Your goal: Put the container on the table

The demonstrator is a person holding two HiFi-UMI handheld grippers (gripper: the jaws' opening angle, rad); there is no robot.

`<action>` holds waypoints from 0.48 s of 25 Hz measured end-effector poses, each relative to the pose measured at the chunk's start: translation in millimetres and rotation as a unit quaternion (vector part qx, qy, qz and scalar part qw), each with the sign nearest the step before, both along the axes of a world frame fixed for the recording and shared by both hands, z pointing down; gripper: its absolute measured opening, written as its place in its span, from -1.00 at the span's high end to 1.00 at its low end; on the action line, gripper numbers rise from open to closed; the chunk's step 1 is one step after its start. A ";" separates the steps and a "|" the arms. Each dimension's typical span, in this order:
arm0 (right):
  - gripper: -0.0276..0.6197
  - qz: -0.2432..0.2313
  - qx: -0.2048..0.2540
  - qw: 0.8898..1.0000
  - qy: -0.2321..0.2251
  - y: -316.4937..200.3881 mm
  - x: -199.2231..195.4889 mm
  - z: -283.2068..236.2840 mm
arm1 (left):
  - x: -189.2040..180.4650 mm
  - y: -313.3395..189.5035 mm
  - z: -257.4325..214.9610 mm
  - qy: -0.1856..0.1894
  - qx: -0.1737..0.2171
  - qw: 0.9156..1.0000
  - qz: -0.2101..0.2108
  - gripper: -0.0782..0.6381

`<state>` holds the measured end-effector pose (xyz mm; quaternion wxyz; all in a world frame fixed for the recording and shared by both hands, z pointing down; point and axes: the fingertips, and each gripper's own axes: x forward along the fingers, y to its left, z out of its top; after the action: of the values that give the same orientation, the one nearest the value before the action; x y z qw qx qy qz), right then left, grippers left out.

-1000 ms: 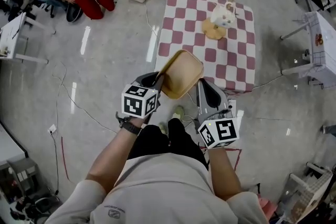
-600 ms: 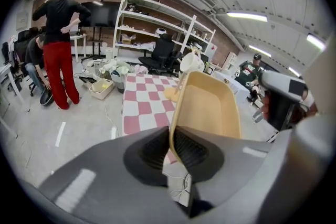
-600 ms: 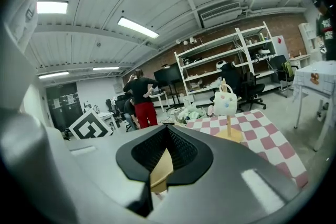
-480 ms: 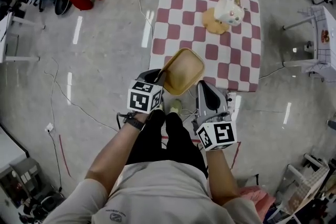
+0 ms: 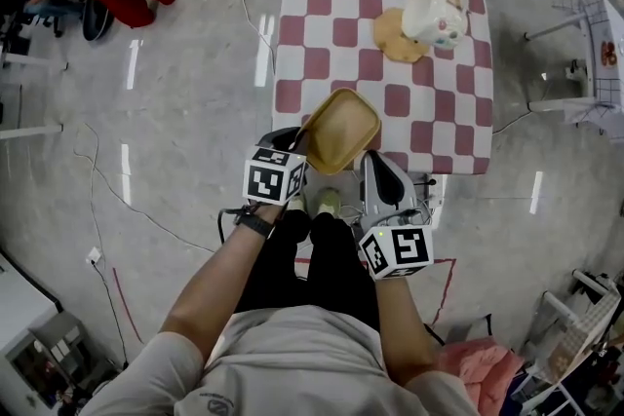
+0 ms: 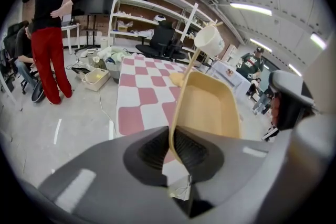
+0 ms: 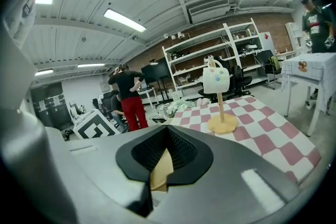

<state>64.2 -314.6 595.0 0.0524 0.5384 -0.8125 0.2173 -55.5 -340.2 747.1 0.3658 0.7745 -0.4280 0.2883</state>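
Left tool point(image 5: 300, 144), right tool point(image 5: 370, 157) clamp container point(image 5: 341, 129) rim.

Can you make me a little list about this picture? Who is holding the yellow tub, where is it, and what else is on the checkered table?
container: tan tub, looks empty, tilted
left gripper: shut on the container's rim
right gripper: shut on the container's other side
where: held at the table's near edge, not yet set down flat
table: red-and-white checked top
also on table: white cup on a wooden stand, near the far right corner
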 end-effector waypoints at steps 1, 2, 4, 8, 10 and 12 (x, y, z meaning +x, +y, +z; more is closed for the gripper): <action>0.89 0.002 0.000 1.000 0.000 -2.1 -1.3 3.7 | -1.2 -3.4 6.5 -0.002 -0.003 1.000 0.001 0.69; 0.89 0.003 -0.001 1.000 0.001 -3.9 -2.0 7.8 | -2.2 -6.5 13.1 -0.004 -0.005 1.000 0.002 0.69; 0.89 0.009 -0.004 1.000 0.002 -7.0 -1.8 17.6 | -2.9 -12.0 25.9 -0.008 -0.010 1.000 0.004 0.69; 0.89 0.018 -0.009 1.000 0.003 -11.0 -1.5 33.5 | -1.0 -20.7 45.0 -0.008 -0.017 1.000 0.009 0.69; 0.89 0.020 -0.008 1.000 0.002 -14.3 -2.4 37.1 | 0.1 -25.4 50.5 -0.006 -0.020 1.000 0.011 0.69; 0.89 0.023 -0.007 1.000 0.002 -18.2 -2.6 39.4 | 2.0 -30.1 54.8 -0.002 -0.023 1.000 0.013 0.69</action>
<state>61.6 -332.8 634.4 0.0529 0.5567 -0.7986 0.2225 -53.5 -370.3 801.9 0.3789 0.7707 -0.4120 0.3045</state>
